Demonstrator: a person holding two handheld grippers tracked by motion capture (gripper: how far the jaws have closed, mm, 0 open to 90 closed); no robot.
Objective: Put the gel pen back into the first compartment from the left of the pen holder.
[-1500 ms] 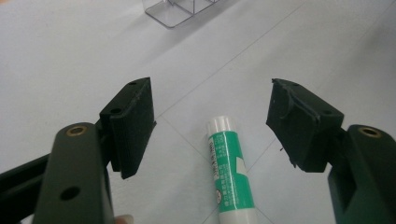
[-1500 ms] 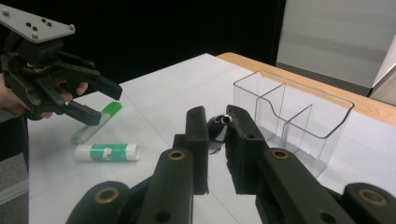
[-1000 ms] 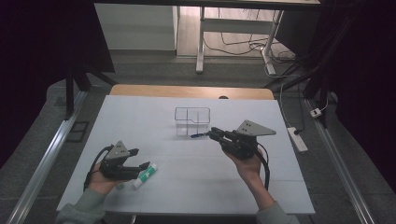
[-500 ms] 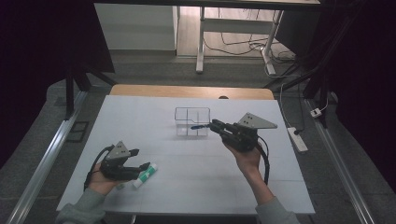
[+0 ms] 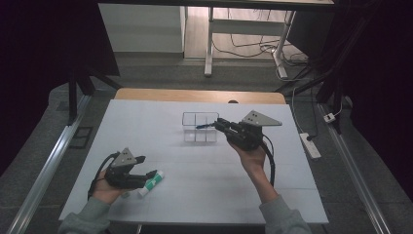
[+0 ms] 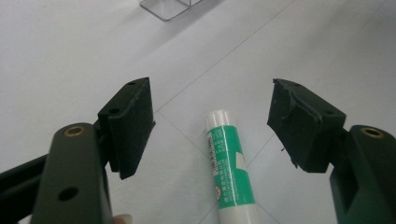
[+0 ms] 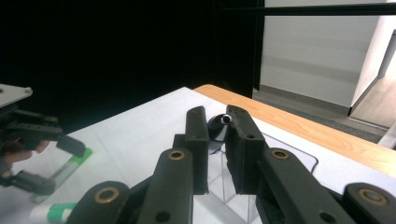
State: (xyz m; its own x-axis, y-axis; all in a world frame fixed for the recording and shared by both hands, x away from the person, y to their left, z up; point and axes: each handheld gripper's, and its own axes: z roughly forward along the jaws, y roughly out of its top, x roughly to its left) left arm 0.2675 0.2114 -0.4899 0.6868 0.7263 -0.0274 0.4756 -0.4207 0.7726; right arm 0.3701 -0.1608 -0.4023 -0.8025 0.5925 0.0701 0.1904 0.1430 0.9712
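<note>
On the white table [image 5: 204,185], the clear organizer [image 5: 200,127] stands mid-table. The right gripper [image 5: 217,125], clamped on a dark pen [image 5: 205,126], holds it over the organizer. Well nearer the person, the left gripper [image 5: 151,173], jaws apart, straddles the green glue stick [image 6: 229,163] without touching it.

Glue stick [image 6: 228,168] green-white (white cap); pen [image 5: 205,126] blue; table [image 5: 195,195] white.

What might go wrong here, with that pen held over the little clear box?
The right gripper pinches a dark pen by one end over the clear divided box; it may slip, or nudge the light box. The left gripper stands open around the green-and-white tube, which might roll when squeezed.
</note>
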